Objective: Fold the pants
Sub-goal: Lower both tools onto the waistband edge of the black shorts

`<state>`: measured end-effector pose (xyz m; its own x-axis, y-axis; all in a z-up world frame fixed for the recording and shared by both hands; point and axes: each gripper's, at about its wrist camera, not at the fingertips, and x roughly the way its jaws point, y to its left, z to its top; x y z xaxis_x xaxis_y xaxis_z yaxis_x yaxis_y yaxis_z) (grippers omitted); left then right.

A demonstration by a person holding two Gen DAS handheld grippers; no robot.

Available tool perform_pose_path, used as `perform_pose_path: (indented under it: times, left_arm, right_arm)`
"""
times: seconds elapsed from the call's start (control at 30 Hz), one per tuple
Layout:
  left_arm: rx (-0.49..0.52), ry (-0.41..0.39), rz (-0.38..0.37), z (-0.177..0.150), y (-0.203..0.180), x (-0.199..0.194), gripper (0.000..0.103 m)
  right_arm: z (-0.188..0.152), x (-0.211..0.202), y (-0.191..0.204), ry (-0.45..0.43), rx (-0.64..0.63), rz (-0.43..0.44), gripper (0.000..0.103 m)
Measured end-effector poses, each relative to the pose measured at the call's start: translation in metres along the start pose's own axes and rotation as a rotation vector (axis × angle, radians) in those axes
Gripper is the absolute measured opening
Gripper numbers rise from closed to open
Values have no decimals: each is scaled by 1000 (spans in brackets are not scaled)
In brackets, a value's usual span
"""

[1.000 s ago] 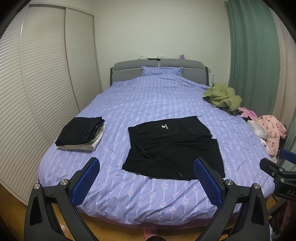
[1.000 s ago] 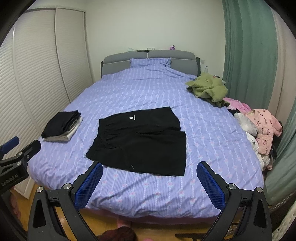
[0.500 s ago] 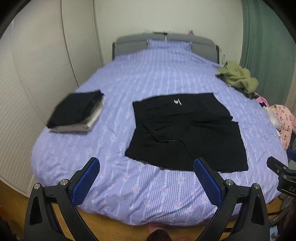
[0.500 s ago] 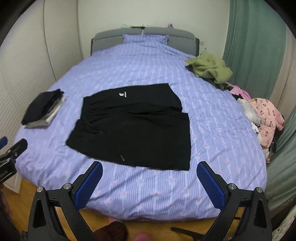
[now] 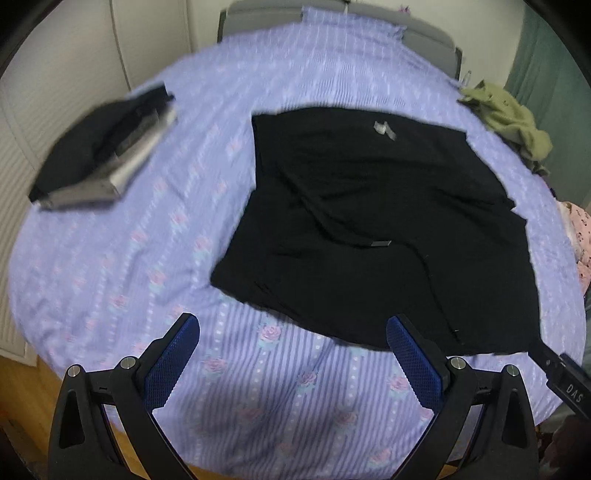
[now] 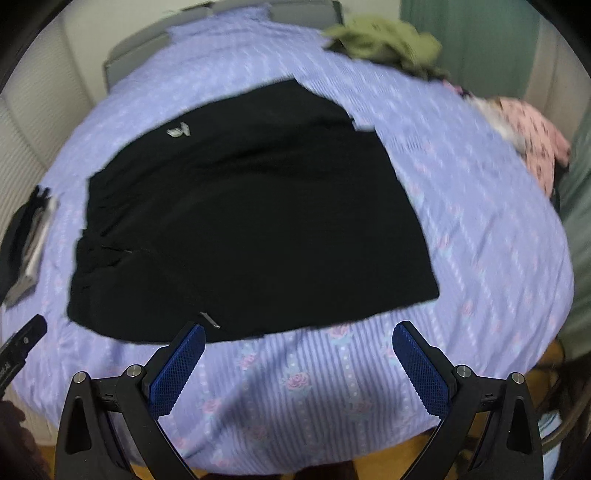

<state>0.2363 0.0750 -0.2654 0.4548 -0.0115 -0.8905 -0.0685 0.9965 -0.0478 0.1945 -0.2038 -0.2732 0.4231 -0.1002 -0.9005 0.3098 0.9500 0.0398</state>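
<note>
Your left gripper (image 5: 291, 350) hangs over the foot of the bed, jaws spread wide with nothing between them; its right blue pad (image 5: 413, 365) sits just at the near hem of the black pants (image 5: 369, 221), not touching that you can confirm. Your right gripper (image 6: 299, 354) is likewise spread and empty, left pad (image 6: 177, 365) close to the pants' near edge where a small grey tag shows. Beneath both lies the lilac striped bedspread (image 5: 277, 406) with a rose print. The pants lie spread flat across the middle of the bed, one layer already doubled over another, a small white logo (image 5: 382, 128) near the far edge. In the left view, the tip of the other gripper pokes in at the lower right. Left of the pants, well apart, a folded stack (image 5: 99, 155) of dark and grey clothes rests on the spread. Further right, an olive garment (image 5: 509, 118) lies crumpled near the bed's far side, and pink patterned clothing (image 6: 532, 136) is heaped at the right edge. Beyond: grey headboard (image 5: 258, 11), green curtain (image 6: 480, 44). Both views are motion-blurred.
</note>
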Motion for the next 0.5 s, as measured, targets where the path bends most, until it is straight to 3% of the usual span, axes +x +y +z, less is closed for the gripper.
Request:
perform_pose_path:
  times: [0.2, 0.37, 0.5]
  left_arm:
    - [-45, 83, -23, 3, 7, 50, 102]
    - [-71, 130, -52, 0, 3, 79, 99]
    - [-105, 170, -101, -3, -1, 98, 98]
  right_arm:
    - [-5, 51, -27, 89, 161, 23, 99]
    - [-3, 72, -45, 82, 253, 29, 98]
    - [-1, 92, -56, 105, 323, 64, 88]
